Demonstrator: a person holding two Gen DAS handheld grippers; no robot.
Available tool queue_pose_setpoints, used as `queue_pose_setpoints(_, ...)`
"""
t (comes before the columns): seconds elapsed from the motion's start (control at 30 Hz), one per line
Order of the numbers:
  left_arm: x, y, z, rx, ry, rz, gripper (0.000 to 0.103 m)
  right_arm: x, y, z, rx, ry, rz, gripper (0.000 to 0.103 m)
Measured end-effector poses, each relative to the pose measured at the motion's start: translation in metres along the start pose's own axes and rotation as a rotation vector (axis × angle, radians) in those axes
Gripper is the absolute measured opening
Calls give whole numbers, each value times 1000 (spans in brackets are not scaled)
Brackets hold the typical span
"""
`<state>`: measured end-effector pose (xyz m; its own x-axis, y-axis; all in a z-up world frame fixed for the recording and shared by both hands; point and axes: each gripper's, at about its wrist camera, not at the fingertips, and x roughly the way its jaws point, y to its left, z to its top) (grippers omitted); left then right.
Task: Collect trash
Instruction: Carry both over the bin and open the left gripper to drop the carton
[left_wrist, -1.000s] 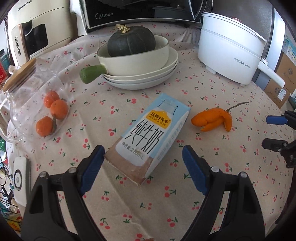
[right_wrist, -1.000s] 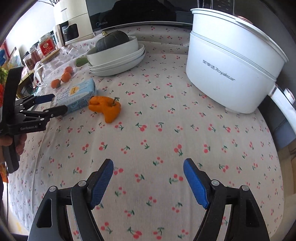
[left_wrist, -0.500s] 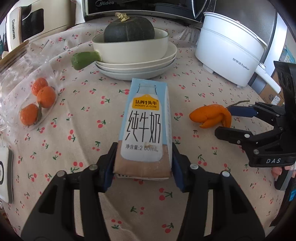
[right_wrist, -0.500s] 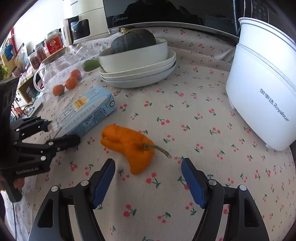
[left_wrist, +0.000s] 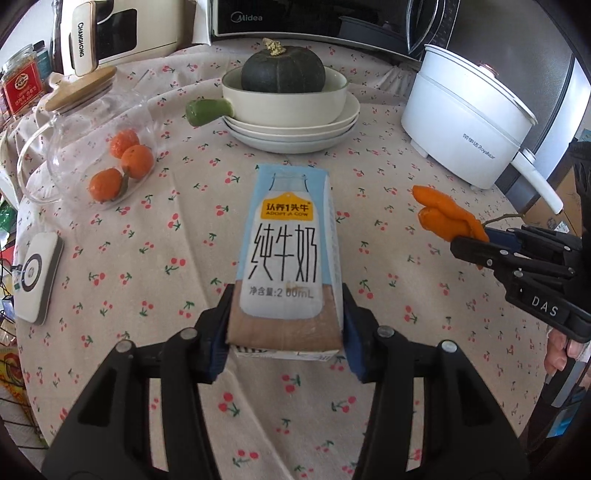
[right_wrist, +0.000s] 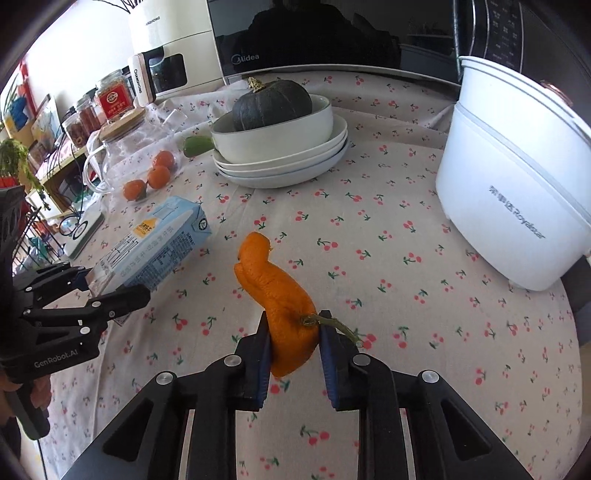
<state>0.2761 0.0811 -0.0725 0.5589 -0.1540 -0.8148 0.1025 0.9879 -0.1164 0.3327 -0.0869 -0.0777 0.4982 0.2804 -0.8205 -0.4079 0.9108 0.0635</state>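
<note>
A blue-and-white milk carton (left_wrist: 284, 251) lies lengthwise ahead of my left gripper (left_wrist: 287, 314), whose blue pads press on its brown base end. From the right wrist view the carton (right_wrist: 159, 247) sits at the left with my left gripper (right_wrist: 107, 291) on its near end. A wrinkled orange pepper (right_wrist: 280, 299) with a dry stem is between the pads of my right gripper (right_wrist: 295, 347); the jaws are closing and both pads touch its thick end. In the left wrist view the pepper (left_wrist: 439, 218) sticks out of the right gripper (left_wrist: 476, 240) at the right.
On the cherry-print tablecloth (left_wrist: 184, 258) stand a white pan holding a dark pumpkin (left_wrist: 282, 66) on stacked plates, a white electric pot (right_wrist: 517, 192), and a glass jug (left_wrist: 92, 147) with tangerines. A white device (left_wrist: 35, 273) lies at the left edge. A microwave (right_wrist: 332, 33) is behind.
My left gripper closed on the carton, which turned to point straight ahead. My right gripper travelled left to the pepper and its jaws closed around it.
</note>
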Motion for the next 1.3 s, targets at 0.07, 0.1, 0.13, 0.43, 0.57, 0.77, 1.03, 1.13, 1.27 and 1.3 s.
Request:
queue_pose_setpoints(0.07, -13, -8, -4, 0, -4, 0, 53, -17, -4, -7, 4, -6, -6, 24)
queue_pose_setpoints(0.1, -18, -12, -7, -2, -7, -2, 53, -27, -6, -12, 5, -9, -8, 24)
queue_pose_setpoints(0.13, -25, -16, -10, -5, -9, -5, 53, -35, -7, -16, 5, -12, -12, 24)
queue_pose_setpoints(0.43, -69, -62, -46, 1, 5, -22, 53, -118, -15, -63, 13, -43, -32, 24)
queue_pose_setpoints(0.57, -87, -86, -64, 11, 7, -41, 53, -148, -18, -87, 16, -53, -42, 24)
queue_pose_setpoints(0.77, -110, -123, -86, 33, -1, -82, 53, -186, -32, -127, 57, -30, -65, 24)
queue_pose_setpoints(1.03, -111, -178, -110, 125, 31, -134, 53, -225, -65, -180, 128, 1, -123, 24)
queue_pose_setpoints(1.13, -108, -203, -117, 178, 43, -170, 53, -236, -82, -197, 169, 16, -152, 24)
queue_pose_setpoints(1.27, -103, -240, -129, 268, 80, -232, 53, -247, -109, -225, 264, 75, -177, 24)
queue_pose_setpoints(1.3, -101, -250, -134, 294, 95, -245, 53, -250, -115, -233, 280, 80, -177, 24)
